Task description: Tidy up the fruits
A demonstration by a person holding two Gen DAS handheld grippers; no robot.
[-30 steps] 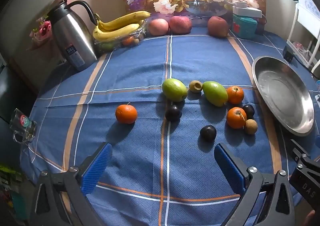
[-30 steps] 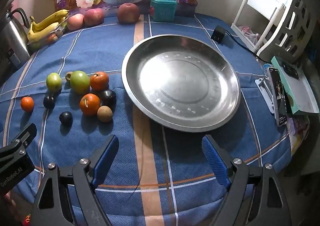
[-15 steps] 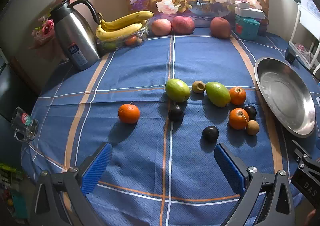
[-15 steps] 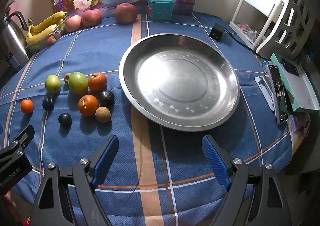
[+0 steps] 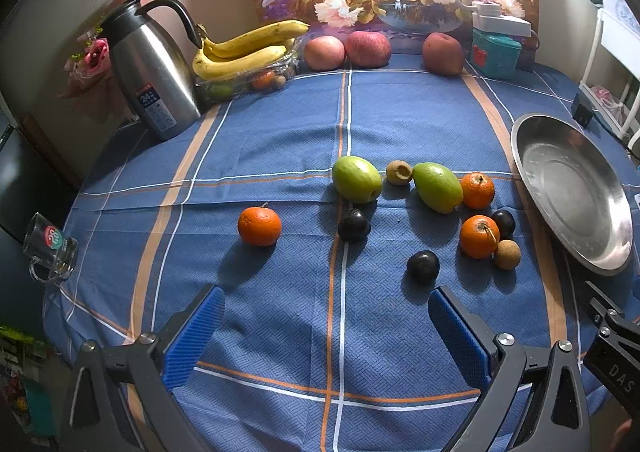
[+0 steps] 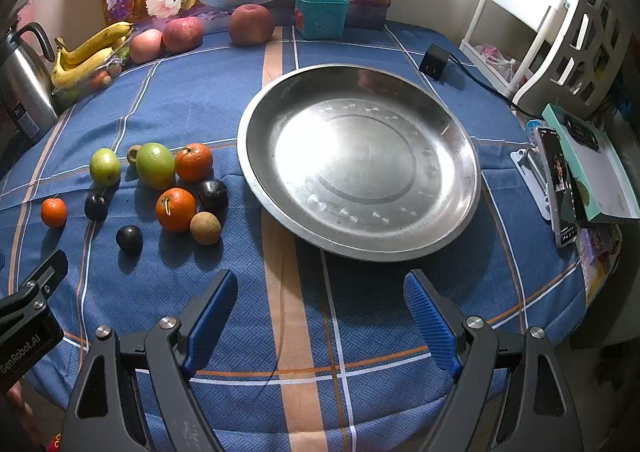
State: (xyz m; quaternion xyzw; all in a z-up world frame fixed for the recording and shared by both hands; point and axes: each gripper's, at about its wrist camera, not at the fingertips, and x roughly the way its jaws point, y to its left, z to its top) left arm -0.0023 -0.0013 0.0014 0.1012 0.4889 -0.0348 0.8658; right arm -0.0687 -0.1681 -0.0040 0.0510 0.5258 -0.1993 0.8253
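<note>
Loose fruit lies on the blue checked tablecloth: two green fruits [image 5: 356, 179] [image 5: 437, 186], three oranges [image 5: 259, 226] [image 5: 477, 190] [image 5: 479, 236], three dark plums [image 5: 353, 225] [image 5: 423, 266] [image 5: 503, 223] and two small brown fruits [image 5: 398, 172] [image 5: 507, 254]. An empty steel dish [image 6: 358, 160] sits to their right. My left gripper [image 5: 326, 304] hovers open over bare cloth in front of the fruit. My right gripper [image 6: 320, 288] is open too, just before the dish's near rim. Neither holds anything.
At the back stand a steel kettle [image 5: 150, 68], bananas [image 5: 244, 50] on a clear box, three apples [image 5: 367, 48] and a teal box [image 5: 496, 54]. A glass mug [image 5: 50, 248] lies at the left edge. A phone [image 6: 558, 180], a box and a white rack [image 6: 560, 40] flank the right side.
Both views have shifted very slightly; the grippers stay open and no fruit has moved.
</note>
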